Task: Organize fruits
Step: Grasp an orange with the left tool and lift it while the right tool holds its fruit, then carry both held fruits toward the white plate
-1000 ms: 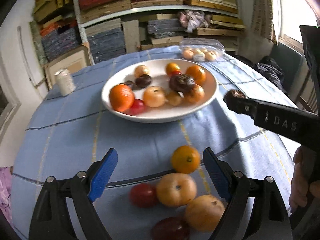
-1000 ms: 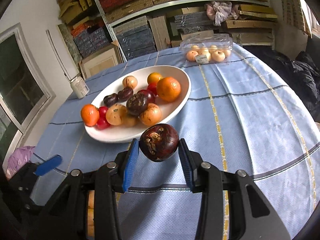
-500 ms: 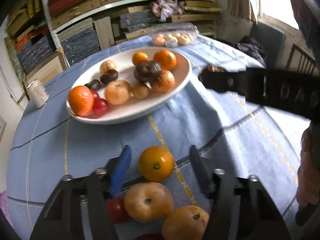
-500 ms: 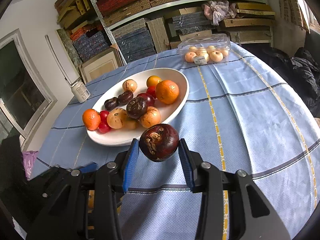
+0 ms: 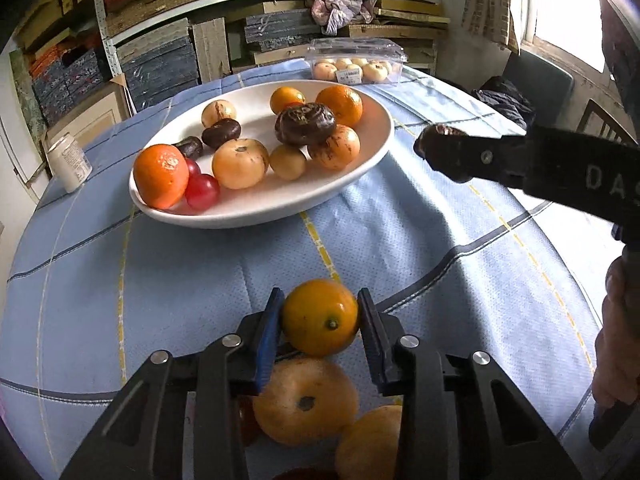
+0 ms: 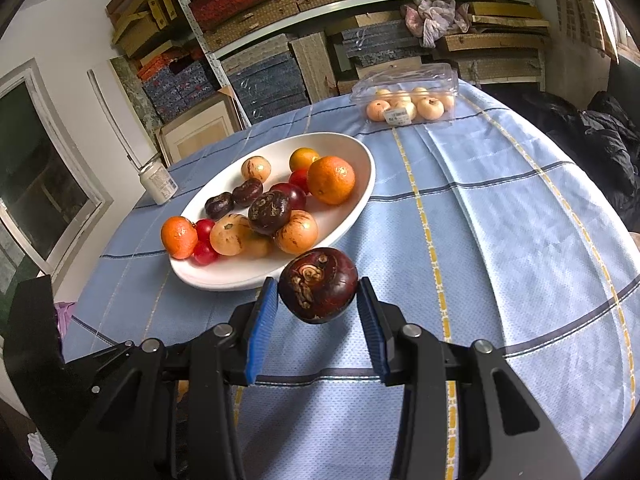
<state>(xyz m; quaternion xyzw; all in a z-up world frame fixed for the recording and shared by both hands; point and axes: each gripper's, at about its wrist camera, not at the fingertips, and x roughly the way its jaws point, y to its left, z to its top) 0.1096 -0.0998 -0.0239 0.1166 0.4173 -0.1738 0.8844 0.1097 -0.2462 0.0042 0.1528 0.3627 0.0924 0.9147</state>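
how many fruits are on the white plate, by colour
orange: 3
tan: 4
dark brown: 3
red: 4
total on the plate: 14

This was a lived-in home room doubling as storage. A round table under a blue checked tablecloth (image 6: 500,208) carried a white oval plate (image 6: 352,216) of fruit and a clear plastic clamshell box (image 6: 404,84). Behind it, metal shelves (image 6: 256,36) were crammed with stacked woven-covered boxes beside a window (image 5: 560,4).
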